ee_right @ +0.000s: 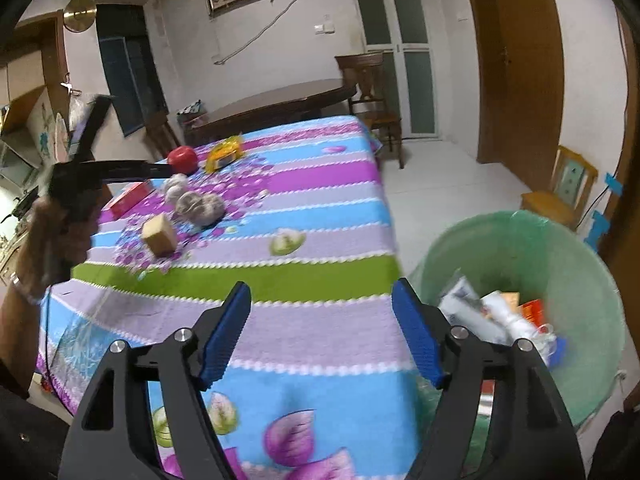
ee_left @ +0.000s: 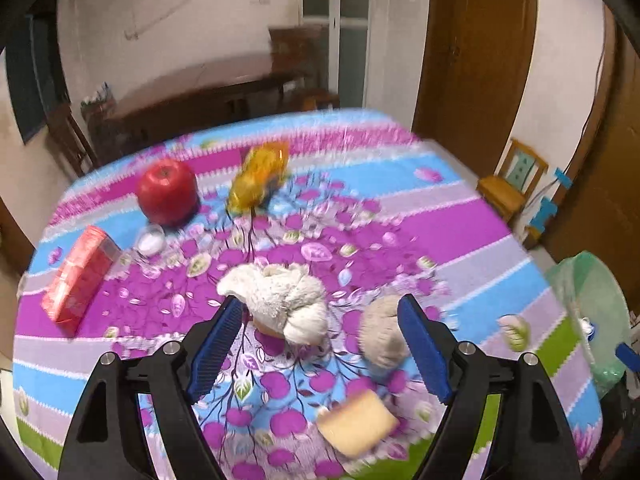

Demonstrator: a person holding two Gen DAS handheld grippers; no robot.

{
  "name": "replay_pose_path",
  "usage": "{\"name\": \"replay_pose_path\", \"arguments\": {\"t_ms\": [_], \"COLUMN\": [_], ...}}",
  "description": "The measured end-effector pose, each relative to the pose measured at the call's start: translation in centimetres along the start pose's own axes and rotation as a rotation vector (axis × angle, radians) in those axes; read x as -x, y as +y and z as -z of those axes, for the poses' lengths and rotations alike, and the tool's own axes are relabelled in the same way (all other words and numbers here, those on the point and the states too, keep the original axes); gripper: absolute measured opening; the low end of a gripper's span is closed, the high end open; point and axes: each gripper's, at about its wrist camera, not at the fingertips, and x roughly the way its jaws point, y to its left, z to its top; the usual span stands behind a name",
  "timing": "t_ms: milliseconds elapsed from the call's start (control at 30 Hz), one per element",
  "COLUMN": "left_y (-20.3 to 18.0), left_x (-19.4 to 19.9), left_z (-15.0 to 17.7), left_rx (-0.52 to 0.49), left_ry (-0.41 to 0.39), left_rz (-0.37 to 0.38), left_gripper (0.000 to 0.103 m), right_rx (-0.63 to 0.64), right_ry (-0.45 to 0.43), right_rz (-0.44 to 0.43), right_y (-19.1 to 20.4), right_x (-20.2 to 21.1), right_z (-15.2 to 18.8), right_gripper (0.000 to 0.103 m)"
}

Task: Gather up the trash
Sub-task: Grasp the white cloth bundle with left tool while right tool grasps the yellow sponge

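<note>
My left gripper [ee_left: 320, 344] is open above the flowered tablecloth [ee_left: 440, 208]. Just beyond its left pad lies a crumpled white wad [ee_left: 280, 300]; the pads do not press on it. A greyish wad [ee_left: 382, 332] lies by the right pad, and a yellowish block [ee_left: 358, 424] is nearer still. My right gripper [ee_right: 320, 334] is open with nothing in it, over the table's near edge. To its right stands a bin lined with a green bag [ee_right: 520, 248], holding several pieces of trash [ee_right: 496, 316]. The wads [ee_right: 200, 206] and the block [ee_right: 160, 234] also show in the right wrist view.
A red apple [ee_left: 168, 192], a yellow wrapper [ee_left: 260, 176], a red box [ee_left: 78, 276] and a small clear cup [ee_left: 150, 240] lie further back on the table. A person's hand [ee_right: 60, 220] is at the table's left side. A small wooden chair [ee_right: 560, 196] stands behind the bin.
</note>
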Motion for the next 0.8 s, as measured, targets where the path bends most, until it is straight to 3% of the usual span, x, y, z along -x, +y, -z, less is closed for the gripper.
{"name": "replay_pose_path", "arguments": {"t_ms": [67, 167, 200, 267, 367, 467, 600, 800], "left_y": [0.1, 0.9, 1.6, 3.1, 5.1, 6.4, 7.3, 8.2], "left_x": [-1.9, -3.8, -3.3, -0.8, 3.9, 7.5, 10.8, 13.3], "left_z": [-0.2, -0.2, 0.0, 0.6, 2.2, 4.4, 8.5, 14.7], "left_rx": [-0.012, 0.019, 0.041, 0.092, 0.121, 0.131, 0.14, 0.194], "left_ry": [0.027, 0.034, 0.014, -0.054, -0.157, -0.202, -0.218, -0.208], "left_rz": [-0.008, -0.055, -0.047, 0.002, 0.007, -0.01, -0.017, -0.019], "left_gripper": [0.08, 0.046, 0.044, 0.043, 0.043, 0.043, 0.043, 0.043], "right_rx": [0.001, 0.004, 0.006, 0.017, 0.028, 0.04, 0.059, 0.161], "right_ry": [0.019, 0.039, 0.042, 0.045, 0.052, 0.051, 0.046, 0.058], "right_rz": [-0.006, -0.019, -0.025, -0.041, -0.07, -0.096, -0.154, -0.289], "right_y": [0.5, 1.2, 1.4, 1.9, 2.4, 3.4, 5.4, 11.9], "right_x": [-0.6, -1.2, -1.3, -1.4, -1.7, -2.1, -2.7, -5.6], "right_z": [0.2, 0.6, 0.7, 0.8, 0.8, 0.5, -0.2, -2.3], "right_gripper": [0.07, 0.07, 0.07, 0.07, 0.07, 0.07, 0.07, 0.07]}}
